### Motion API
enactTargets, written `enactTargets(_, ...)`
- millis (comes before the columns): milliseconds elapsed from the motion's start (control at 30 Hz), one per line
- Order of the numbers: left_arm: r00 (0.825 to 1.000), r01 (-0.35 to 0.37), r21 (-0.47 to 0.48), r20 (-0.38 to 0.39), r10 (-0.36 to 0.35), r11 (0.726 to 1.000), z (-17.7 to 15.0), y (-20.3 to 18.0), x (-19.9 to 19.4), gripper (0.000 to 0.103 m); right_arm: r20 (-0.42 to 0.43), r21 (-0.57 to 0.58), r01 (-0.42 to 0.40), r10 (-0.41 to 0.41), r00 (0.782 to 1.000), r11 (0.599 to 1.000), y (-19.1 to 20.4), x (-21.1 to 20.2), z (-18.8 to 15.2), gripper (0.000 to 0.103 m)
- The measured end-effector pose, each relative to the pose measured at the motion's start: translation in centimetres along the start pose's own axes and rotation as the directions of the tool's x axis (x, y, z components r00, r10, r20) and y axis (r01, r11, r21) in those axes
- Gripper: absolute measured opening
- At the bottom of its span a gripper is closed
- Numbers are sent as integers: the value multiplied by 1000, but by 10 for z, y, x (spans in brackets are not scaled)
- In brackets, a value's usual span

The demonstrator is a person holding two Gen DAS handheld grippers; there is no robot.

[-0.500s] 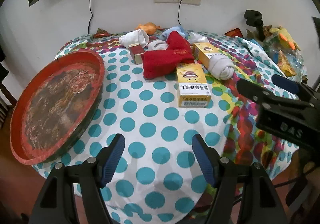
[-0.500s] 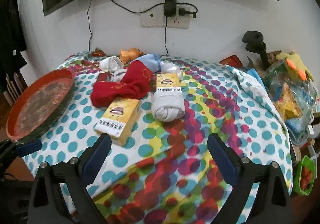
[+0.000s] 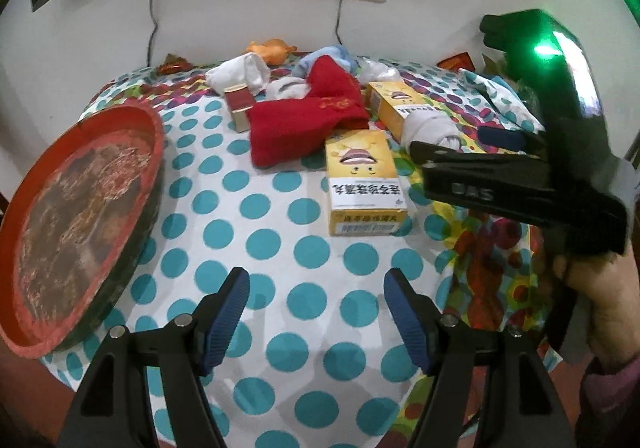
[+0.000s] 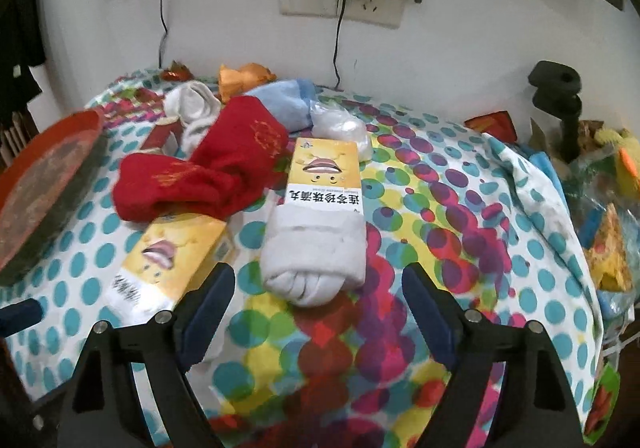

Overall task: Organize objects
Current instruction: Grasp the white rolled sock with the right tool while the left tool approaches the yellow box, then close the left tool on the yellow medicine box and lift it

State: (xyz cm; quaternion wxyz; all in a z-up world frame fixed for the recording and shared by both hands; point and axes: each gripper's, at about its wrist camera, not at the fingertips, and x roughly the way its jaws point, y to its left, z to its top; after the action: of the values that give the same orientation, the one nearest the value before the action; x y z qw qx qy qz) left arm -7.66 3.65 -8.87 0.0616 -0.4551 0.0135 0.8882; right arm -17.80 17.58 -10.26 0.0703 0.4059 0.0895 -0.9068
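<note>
A red tray (image 3: 80,208) is lying far left of the left tongs (image 3: 316,312), which are hanging open and empty over the bench (image 3: 280,268). A yellow box (image 3: 362,180) is sitting ahead of them. Further right, the right tongs (image 4: 318,312) are gaping wide, empty, just short of a rolled white sock (image 4: 316,252) overlapping a second yellow box (image 4: 324,172). Closing there is risking dragging that box along, I judge. The heap of socks behind is hiding what lies beneath.
</note>
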Motion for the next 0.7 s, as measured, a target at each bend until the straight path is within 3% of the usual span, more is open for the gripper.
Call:
enactTargets(100,1000,-5,19,-6,5,1000,3,-4,6,72,-10,-12,2,-3,1000,1000,-1,12,3,83)
enactTargets(167,1000,-1,27,-7,1,1000,5,-6,9,72,-20,-2,-21,21,1000,1000,-5,20,5,74)
enactTargets(200,1000,0,31,-8,1,1000,7,-8,10,72,-23,5,-36,36,999,999,-6,21,5,60)
enactTargets(233,1000,5,39,-6,-5,999,9,-10,11,72,-26,14,-54,54,998,998,-8,23,6,58)
enactTargets(700,999,28,96,-26,-26,995,47,-37,41,72,-19,115,-109,112,994,987,-46,16,-11,58)
